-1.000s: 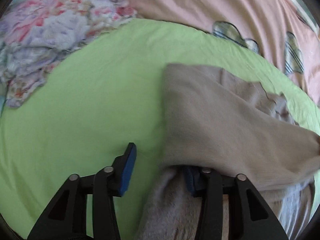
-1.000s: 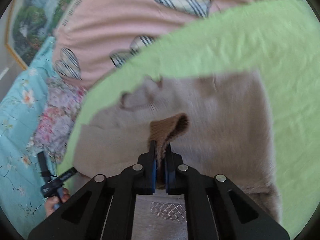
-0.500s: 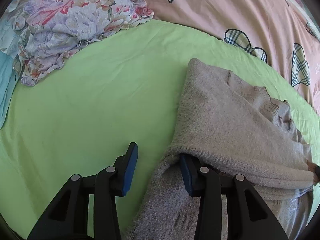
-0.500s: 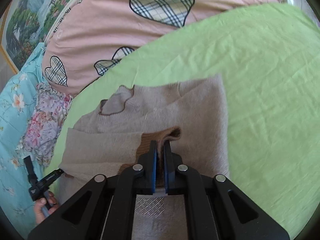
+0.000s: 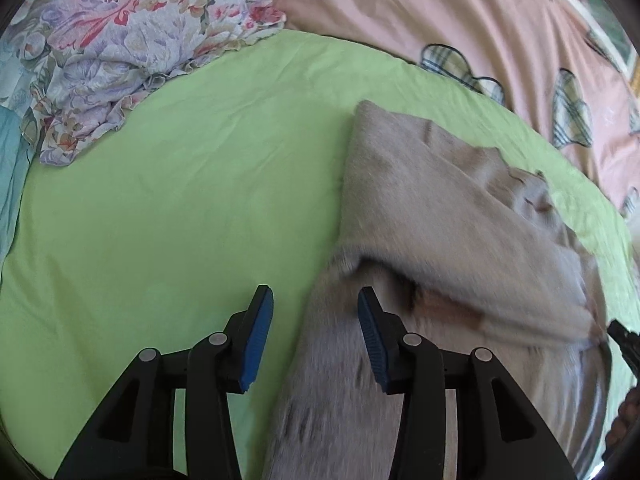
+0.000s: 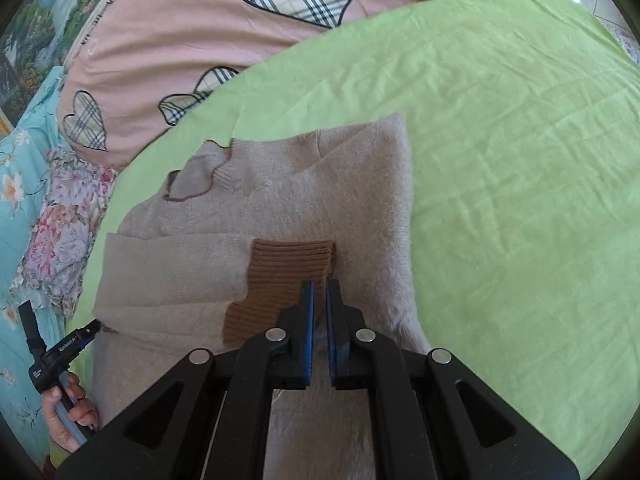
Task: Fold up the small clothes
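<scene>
A beige knit sweater lies on the green sheet, one sleeve folded across its body with the brown ribbed cuff lying flat. My right gripper sits just behind the cuff; its jaws stand a narrow gap apart with nothing between them. In the left wrist view the sweater fills the right side and my left gripper is open over its left edge, holding nothing. The left gripper also shows in the right wrist view, held by a hand.
A pink quilt with plaid hearts lies beyond the sweater. A crumpled floral cloth sits at the far left on a turquoise bedspread. The green sheet spreads to the left of the sweater.
My right gripper has let go of the brown cuff, which now lies flat on the sweater. My left gripper has drawn back from under the folded sleeve, still open.
</scene>
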Demonstrator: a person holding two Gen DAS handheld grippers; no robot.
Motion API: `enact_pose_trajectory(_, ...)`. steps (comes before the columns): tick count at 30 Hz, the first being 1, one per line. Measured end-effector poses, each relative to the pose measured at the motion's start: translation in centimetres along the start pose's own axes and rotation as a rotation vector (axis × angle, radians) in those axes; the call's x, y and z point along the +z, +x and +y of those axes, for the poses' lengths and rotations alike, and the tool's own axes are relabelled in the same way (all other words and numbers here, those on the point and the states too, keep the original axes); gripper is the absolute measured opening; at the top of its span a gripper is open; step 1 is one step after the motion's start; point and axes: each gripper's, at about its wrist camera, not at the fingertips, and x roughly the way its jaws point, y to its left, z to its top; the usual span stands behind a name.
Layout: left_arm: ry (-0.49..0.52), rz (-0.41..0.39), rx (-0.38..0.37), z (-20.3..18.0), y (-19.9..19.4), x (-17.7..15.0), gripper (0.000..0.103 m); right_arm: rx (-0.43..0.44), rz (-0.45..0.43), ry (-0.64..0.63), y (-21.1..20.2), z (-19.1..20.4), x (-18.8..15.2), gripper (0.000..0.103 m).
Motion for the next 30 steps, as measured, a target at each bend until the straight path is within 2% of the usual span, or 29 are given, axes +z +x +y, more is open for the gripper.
enact_pose_trajectory(1,0.006,0.006,-0.019,0.1,-0.6,-0.5,0.047,0.005,0.001,-0.007,-0.7,0.2,-0.4,0.024)
enact_pose_trajectory(2,0.014,0.011,-0.038,0.3,-1.3,-1.1,0.047,0.008,0.004,-0.02,-1.3,0.4,-1.0,0.044)
enact_pose_trajectory(4,0.041,0.016,-0.071,0.6,-2.9,-2.6,0.049,0.019,0.003,-0.051,-2.8,0.8,-2.4,0.055)
enact_pose_trajectory(9,0.104,0.034,-0.136,1.5,-7.0,-7.6,0.052,0.07,0.023,-0.074,-5.9,0.9,-6.4,0.055)
enact_pose_trajectory(12,0.107,0.056,-0.186,2.5,-8.9,-10.5,0.054,0.084,0.024,-0.082,-7.7,0.7,-8.9,0.055)
enact_pose_trajectory(17,0.103,0.107,-0.199,4.6,-10.6,-14.8,0.055,0.113,0.045,-0.075,-10.2,-0.5,-12.6,0.055)
enact_pose_trajectory(21,0.104,0.117,-0.249,5.7,-12.0,-17.4,0.055,0.134,0.069,-0.098,-12.4,-1.4,-15.6,0.055)
enact_pose_trajectory(24,0.112,0.142,-0.298,5.8,-12.4,-19.1,0.055,0.153,0.11,-0.135,-13.6,-2.0,-18.1,0.055)
enact_pose_trajectory(30,0.178,0.21,-0.317,5.1,-11.6,-22.3,0.055,0.138,0.211,-0.175,-14.2,-3.8,-22.2,0.055)
